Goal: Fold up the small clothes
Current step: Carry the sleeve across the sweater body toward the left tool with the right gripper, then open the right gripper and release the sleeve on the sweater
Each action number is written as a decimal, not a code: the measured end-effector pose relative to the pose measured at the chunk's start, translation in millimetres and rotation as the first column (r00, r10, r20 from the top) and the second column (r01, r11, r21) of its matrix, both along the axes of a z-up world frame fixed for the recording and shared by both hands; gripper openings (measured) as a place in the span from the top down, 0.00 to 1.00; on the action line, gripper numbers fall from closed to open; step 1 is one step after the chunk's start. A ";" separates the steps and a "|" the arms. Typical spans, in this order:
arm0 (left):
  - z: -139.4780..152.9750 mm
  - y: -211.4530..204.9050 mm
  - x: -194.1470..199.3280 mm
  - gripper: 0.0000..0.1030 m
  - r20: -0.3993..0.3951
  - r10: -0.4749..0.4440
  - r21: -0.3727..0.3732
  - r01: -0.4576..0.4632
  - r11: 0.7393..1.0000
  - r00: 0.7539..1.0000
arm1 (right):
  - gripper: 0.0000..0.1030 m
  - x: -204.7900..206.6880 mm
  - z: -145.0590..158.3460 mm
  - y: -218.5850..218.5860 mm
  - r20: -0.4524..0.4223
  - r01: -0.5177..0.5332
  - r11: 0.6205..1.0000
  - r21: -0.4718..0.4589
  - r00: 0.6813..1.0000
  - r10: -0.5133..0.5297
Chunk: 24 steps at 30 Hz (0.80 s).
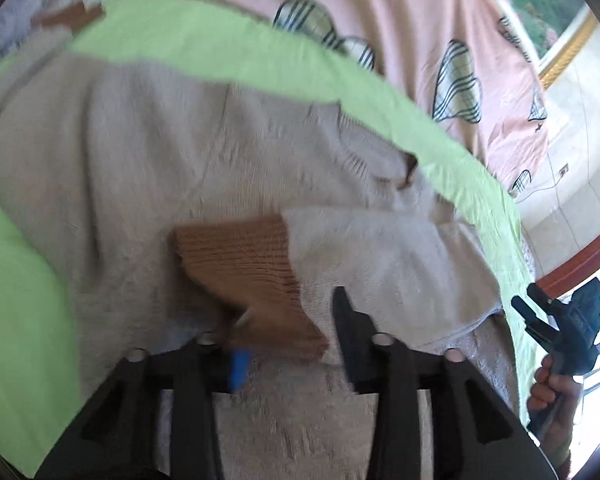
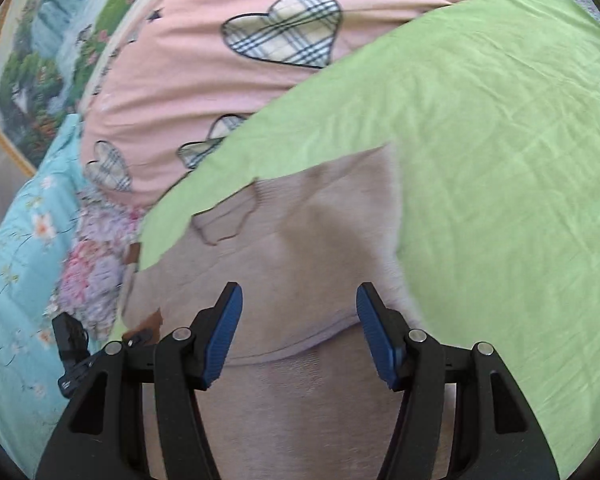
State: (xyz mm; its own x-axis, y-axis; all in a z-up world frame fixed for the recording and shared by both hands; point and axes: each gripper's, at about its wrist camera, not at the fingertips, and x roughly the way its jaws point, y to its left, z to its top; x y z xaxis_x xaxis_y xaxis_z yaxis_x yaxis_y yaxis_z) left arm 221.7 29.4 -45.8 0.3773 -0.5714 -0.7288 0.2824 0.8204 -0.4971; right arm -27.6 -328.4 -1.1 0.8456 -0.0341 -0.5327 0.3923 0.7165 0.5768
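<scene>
A small beige knit sweater (image 1: 148, 168) lies on a light green cloth (image 1: 204, 44). One sleeve with a brown ribbed cuff (image 1: 248, 268) is folded in over the body. My left gripper (image 1: 288, 320) stands open over that cuff, its left finger partly hidden under the cuff's edge. My right gripper (image 2: 298, 304) is open and empty just above the sweater's body (image 2: 300, 232), near a fold edge. The right gripper also shows in the left wrist view (image 1: 560, 320) at the far right, held in a hand.
The green cloth (image 2: 480, 140) lies on a pink bedcover with plaid hearts (image 2: 284, 28). A turquoise floral quilt (image 2: 24, 240) lies to the left. A framed landscape picture (image 2: 40, 60) hangs on the wall behind. A tiled floor (image 1: 572, 152) shows past the bed's edge.
</scene>
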 end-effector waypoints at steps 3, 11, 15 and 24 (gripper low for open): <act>-0.6 -8.6 7.5 0.94 0.019 0.011 0.047 -0.012 0.999 1.000 | 0.40 8.8 -0.9 -15.5 -0.055 0.039 0.999 -0.036 0.998 -0.041; -0.5 6.9 -11.8 0.94 0.073 0.023 0.081 -0.029 0.996 0.997 | 0.38 42.3 -20.1 -38.3 -0.202 0.040 0.998 -0.058 0.978 -0.051; 14.7 -11.3 -17.0 0.94 0.142 -0.002 0.129 -0.017 0.991 0.990 | 0.83 72.2 -27.7 -25.6 -0.264 -0.059 0.990 -0.127 0.964 0.024; 4.9 16.9 -25.8 0.81 0.122 0.033 0.167 -0.053 0.984 0.992 | 0.89 63.1 -28.4 -29.3 -0.278 0.005 0.984 -0.179 0.959 -0.055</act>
State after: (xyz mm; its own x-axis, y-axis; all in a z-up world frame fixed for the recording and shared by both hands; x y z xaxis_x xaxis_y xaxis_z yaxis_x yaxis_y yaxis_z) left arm 195.9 46.3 -40.9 0.4886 -0.4244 -0.7623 0.2935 0.9028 -0.3144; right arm 35.5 -357.7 -29.4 0.6596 -0.1711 -0.7318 0.5430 0.7817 0.3067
